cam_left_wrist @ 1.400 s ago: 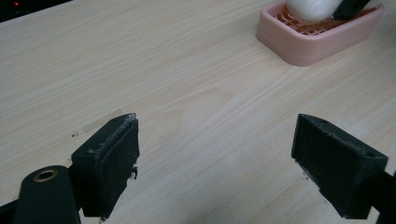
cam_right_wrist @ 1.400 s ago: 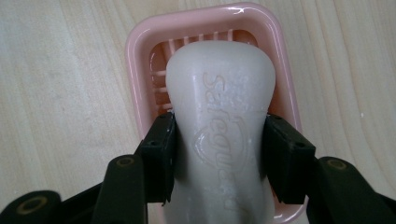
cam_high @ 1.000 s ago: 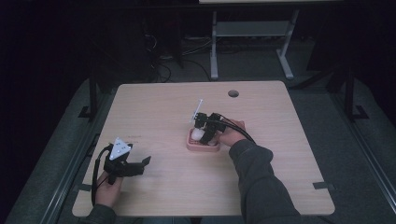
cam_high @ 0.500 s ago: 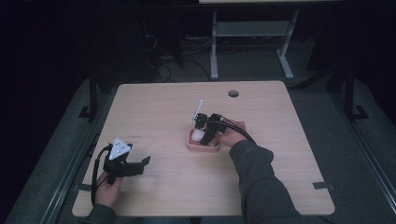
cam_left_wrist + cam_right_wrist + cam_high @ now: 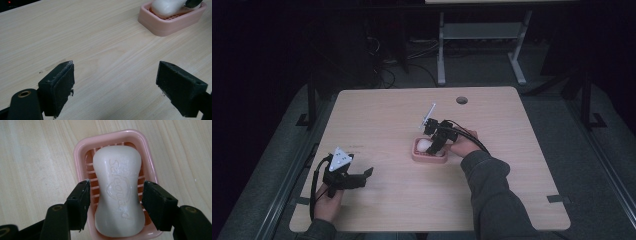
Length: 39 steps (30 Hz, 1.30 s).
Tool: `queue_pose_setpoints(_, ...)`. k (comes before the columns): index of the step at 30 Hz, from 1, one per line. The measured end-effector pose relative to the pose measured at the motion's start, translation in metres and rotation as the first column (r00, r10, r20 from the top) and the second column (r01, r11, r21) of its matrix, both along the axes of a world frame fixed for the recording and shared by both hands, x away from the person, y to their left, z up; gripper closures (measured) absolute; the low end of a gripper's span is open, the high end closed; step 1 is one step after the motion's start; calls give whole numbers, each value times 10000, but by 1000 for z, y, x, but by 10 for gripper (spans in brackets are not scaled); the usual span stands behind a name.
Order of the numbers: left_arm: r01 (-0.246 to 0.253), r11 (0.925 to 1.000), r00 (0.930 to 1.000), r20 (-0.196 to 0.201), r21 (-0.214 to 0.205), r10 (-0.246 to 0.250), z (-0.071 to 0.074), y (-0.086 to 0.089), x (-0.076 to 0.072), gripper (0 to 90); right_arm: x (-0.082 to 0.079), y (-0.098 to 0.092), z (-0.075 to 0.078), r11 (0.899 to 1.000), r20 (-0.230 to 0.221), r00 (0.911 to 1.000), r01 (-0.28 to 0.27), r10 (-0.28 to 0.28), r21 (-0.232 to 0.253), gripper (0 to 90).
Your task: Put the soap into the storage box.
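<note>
Soap [image 5: 424,145] lies in a pink dish [image 5: 428,157] mid-table [image 5: 382,115] in the high view, the right gripper [image 5: 435,145] over it; the left gripper [image 5: 362,176] rests well apart near the front left corner.

Left gripper view: jaws spread wide over bare wood, the dish [image 5: 172,21] far off.

Right gripper view: jaws straddle the soap [image 5: 118,190], parted with a slight gap either side, inside the dish [image 5: 80,150].

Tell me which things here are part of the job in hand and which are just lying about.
In the job:
- soap bar
- pink soap dish
- right gripper, open around the soap

Lying about:
- left gripper, open over bare table
- desk frame behind
</note>
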<state>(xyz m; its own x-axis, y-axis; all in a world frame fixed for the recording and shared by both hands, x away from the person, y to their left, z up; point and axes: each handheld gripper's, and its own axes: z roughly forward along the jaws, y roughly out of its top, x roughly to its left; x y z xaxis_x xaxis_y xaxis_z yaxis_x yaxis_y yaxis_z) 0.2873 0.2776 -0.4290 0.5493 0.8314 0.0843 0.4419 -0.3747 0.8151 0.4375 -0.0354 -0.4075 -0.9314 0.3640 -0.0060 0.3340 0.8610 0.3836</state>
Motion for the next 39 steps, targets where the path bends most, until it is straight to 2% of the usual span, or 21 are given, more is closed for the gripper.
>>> queue_pose_setpoints(13,-44,9999,10000,35,-102,45,0,0,0,147,-7,-12,11,9995,353,9992,164,-173,265,389)
queue_pose_setpoints(28,-31,10000,10000,28,-79,32,0,-1,0,147,-13,-27,16,9979,327,9986,395,-412,520,375)
queue_pose_setpoints(39,-37,10000,10000,28,-55,37,0,-1,0,147,-23,-46,22,9941,399,9965,701,-736,824,367)
